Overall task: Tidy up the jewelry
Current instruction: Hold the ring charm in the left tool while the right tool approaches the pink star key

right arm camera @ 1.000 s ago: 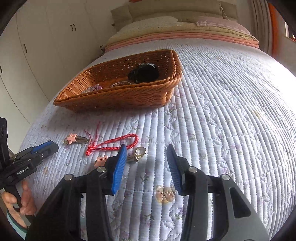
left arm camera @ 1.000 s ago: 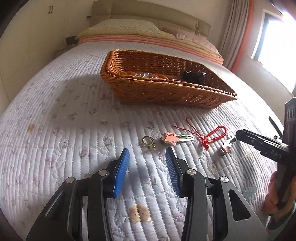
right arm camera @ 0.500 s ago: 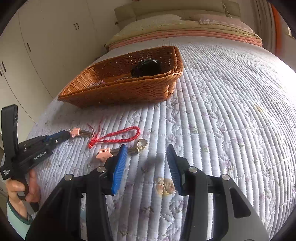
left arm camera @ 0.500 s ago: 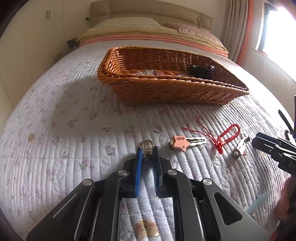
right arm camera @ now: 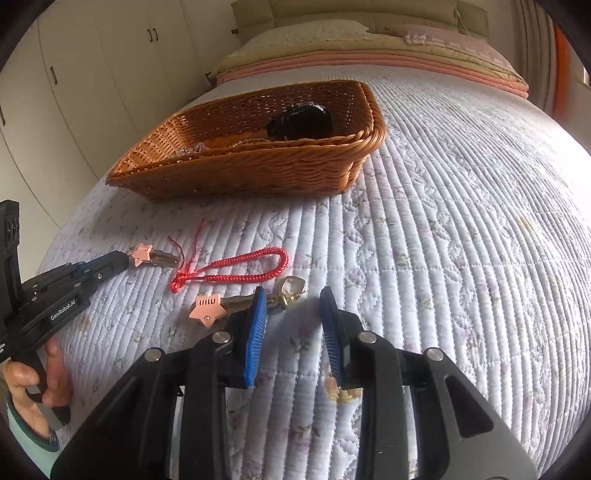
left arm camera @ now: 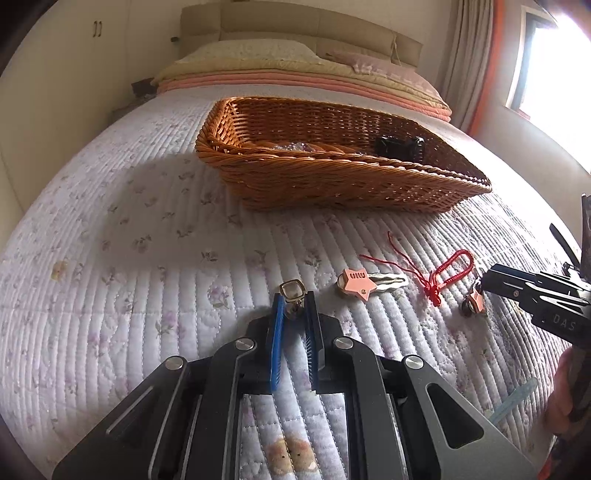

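Jewelry pieces lie on the quilt (left arm camera: 147,258) in front of the wicker basket (left arm camera: 332,184): the left gripper (left arm camera: 294,306) is clamped on a gold clasp (left arm camera: 291,290), beside a star-headed clip (left arm camera: 354,283) and red cord (left arm camera: 448,271). The right gripper (right arm camera: 293,306) hangs with fingers apart.

You are working in a home bedroom. The work surface is a made bed covered by a quilted bedspread (left arm camera: 155,236) with a small floral print. At its far end, pillows (left arm camera: 240,51) rest on folded pink and cream bedding (right arm camera: 369,61), against a padded beige headboard (left arm camera: 295,18). White built-in wardrobe doors (right arm camera: 92,74) with small dark handles line 1 side of the room. On the other side, a curtain (left arm camera: 465,55) hangs beside a bright window (left arm camera: 550,62). A wicker basket (left arm camera: 332,184) sits on the bedspread.
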### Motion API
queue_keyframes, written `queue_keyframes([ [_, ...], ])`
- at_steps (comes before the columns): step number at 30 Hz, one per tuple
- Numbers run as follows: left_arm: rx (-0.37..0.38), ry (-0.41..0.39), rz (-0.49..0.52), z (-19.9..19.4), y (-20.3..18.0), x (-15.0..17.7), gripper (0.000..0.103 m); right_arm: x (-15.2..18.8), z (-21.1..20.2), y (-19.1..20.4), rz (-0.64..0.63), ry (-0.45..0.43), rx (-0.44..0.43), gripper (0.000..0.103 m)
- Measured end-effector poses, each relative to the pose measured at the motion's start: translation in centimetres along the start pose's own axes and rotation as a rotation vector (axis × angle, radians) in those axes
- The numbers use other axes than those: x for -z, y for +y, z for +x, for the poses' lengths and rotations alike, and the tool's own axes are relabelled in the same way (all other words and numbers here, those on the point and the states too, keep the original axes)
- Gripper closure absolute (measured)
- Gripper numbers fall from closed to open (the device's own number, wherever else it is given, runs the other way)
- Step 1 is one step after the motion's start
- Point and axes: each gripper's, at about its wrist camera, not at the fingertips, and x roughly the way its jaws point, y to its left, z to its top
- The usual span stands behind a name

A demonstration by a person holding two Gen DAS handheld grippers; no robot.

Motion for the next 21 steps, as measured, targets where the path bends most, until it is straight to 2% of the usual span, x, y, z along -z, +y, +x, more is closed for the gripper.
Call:
queue_keyframes([
  [2, 0.0, -0.001, 0.0, 0.0, 0.0, 0.0, 0.094, 0.0, 0.1, 0.2, -0.01, -0.001, -0.004, 0.09],
  [17, -0.001, -0.021, 0.007, -0.5, -0.2, 0.0, 0.094, 0.5, -1.8, -1.2, 0.046, -0.059, -0.066, 0.091],
  [21, 0.029, -0.067, -0.002, -1.5, 0.1, 0.1, 0.094, 0.3, -2.5, -1.4, 0.059, -0.074, -0.08, 0.091],
])
